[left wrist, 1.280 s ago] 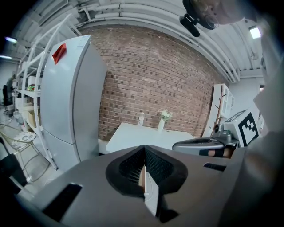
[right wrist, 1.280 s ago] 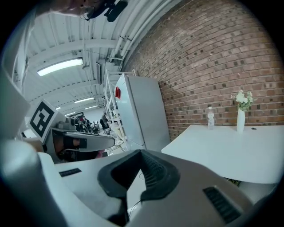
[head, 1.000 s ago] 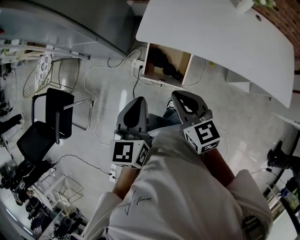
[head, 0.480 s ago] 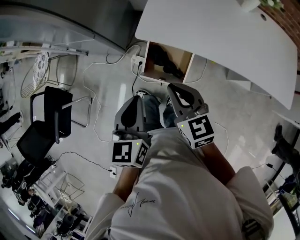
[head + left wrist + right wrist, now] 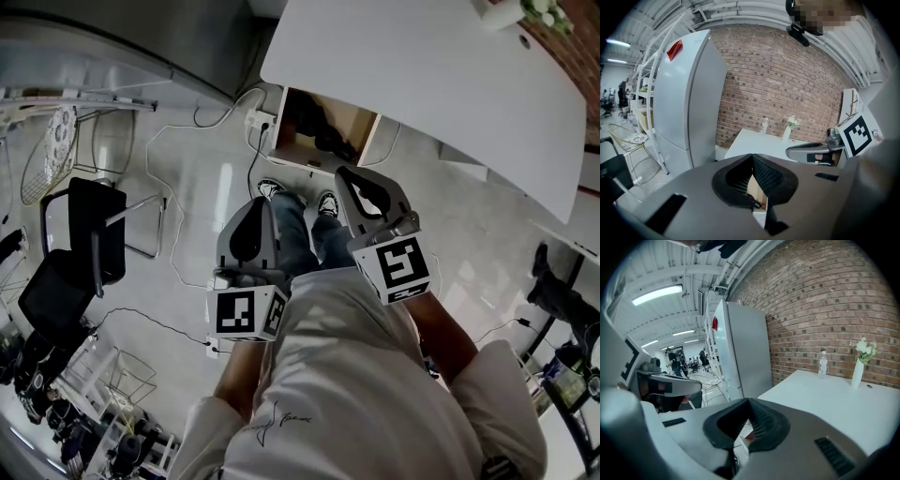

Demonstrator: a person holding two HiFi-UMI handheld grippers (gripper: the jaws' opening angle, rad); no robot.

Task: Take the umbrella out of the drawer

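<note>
Left gripper (image 5: pixel 260 204) farther left (jaws together, empty)

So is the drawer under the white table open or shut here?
Open: the head view looks into the drawer, its wooden inside showing, with dark things in it. What they are, cannot tell.

A brick wall (image 5: pixel 787 79) rises behind a white table (image 5: pixel 422 84) and a tall white fridge (image 5: pixel 689 103) on pale floor (image 5: pixel 197 216).
</note>
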